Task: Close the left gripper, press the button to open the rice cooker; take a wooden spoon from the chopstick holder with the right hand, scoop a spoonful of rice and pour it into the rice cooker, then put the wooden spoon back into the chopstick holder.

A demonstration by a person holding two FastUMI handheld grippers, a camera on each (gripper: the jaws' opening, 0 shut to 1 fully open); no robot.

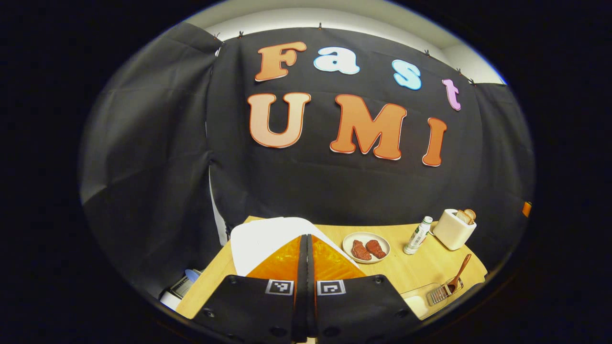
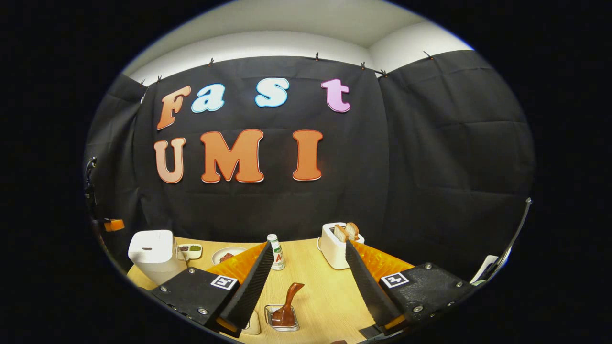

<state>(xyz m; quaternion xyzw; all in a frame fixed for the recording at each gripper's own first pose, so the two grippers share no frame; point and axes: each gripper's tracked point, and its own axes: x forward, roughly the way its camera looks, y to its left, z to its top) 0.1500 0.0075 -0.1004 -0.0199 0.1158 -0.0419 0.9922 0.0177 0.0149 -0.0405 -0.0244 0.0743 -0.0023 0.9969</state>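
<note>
Left tool (image 1: 306,248) pressed together above rice cooker (image 1: 260,239); right tool (image 2: 310,260) spread apart over wooden spoon (image 2: 288,301).

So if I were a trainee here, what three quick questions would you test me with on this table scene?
1. True or false: the left gripper has its fingers closed together.
2. Where does the wooden spoon sit? A) in the clear chopstick holder B) on the plate C) inside the toaster
3. Fill in: the lid of the white rice cooker is ____.

Key: 1 true; 2 A; 3 shut.
</note>
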